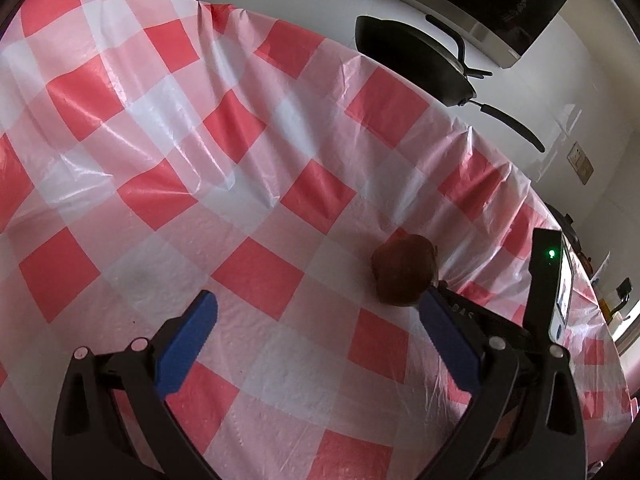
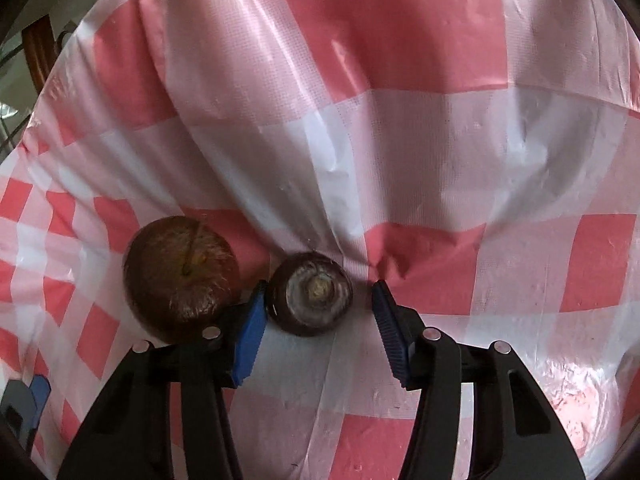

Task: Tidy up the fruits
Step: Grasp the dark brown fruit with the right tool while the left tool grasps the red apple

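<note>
Straddling the small dark fruit (image 2: 310, 294), the right gripper (image 2: 320, 304) has its blue pads apart: the left pad looks to be touching the fruit's side, while a gap shows at the right pad, so no clamp is made yet. That fruit sits on the checked cloth of the tabletop (image 2: 400, 140), just beside the larger apple (image 2: 180, 276), which lies against the outer side of the left finger. A closing squeeze from one side could roll the round fruit away, or the finger could nudge the apple across the slick plastic. In its own wrist view the left gripper (image 1: 316, 320) hangs wide apart and empty above the cloth
</note>
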`<move>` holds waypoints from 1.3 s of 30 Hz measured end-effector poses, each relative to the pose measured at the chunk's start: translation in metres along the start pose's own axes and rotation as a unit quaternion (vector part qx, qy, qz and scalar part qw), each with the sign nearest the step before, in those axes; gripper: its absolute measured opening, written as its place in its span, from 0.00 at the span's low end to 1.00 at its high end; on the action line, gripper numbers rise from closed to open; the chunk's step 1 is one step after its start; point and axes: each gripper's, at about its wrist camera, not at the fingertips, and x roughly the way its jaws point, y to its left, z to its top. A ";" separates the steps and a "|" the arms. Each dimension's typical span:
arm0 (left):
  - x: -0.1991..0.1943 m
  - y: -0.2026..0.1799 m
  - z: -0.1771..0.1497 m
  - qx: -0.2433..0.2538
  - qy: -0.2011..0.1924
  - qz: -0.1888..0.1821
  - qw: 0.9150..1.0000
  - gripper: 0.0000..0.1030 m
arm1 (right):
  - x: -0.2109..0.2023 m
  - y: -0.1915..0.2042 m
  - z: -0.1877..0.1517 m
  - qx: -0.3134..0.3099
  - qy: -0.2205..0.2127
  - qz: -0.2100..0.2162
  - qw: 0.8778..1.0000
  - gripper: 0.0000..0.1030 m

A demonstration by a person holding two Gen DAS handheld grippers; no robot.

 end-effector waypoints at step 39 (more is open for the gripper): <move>0.119 -0.120 0.008 0.172 0.097 0.042 0.979 0.98 | -0.089 -0.069 -0.072 0.222 -0.141 0.090 0.961 0.40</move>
